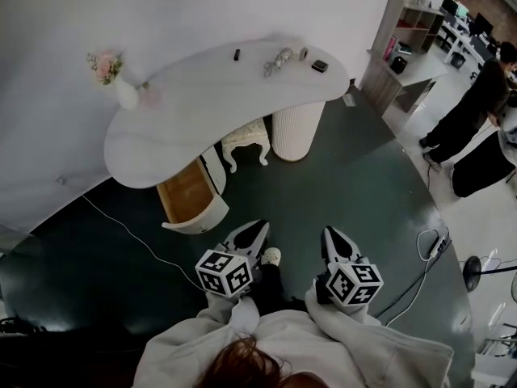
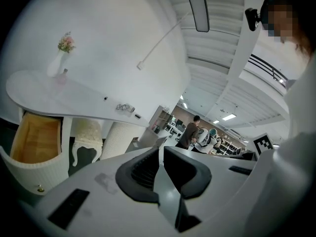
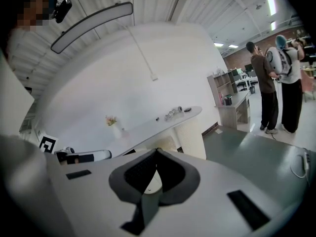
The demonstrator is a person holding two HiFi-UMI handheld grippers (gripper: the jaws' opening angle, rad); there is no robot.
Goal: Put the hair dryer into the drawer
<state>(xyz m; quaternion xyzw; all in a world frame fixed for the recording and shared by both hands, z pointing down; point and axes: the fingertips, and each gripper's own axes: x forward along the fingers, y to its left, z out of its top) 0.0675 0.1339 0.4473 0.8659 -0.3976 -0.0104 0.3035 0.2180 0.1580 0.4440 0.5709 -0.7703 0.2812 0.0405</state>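
The open drawer juts from under the left end of a white curved table and shows a bare wooden inside. No hair dryer can be made out in any view. A white vase with pink flowers and several small items stand on the tabletop. My left gripper and right gripper are held side by side over the dark floor, well short of the table. The left gripper's tips nearly touch with nothing between them. The right gripper's tips meet, holding nothing.
A white carved stool and a ribbed round pedestal stand under the table. A shelf unit is at the back right, with people near it. Cables and a fan lie on the floor at right.
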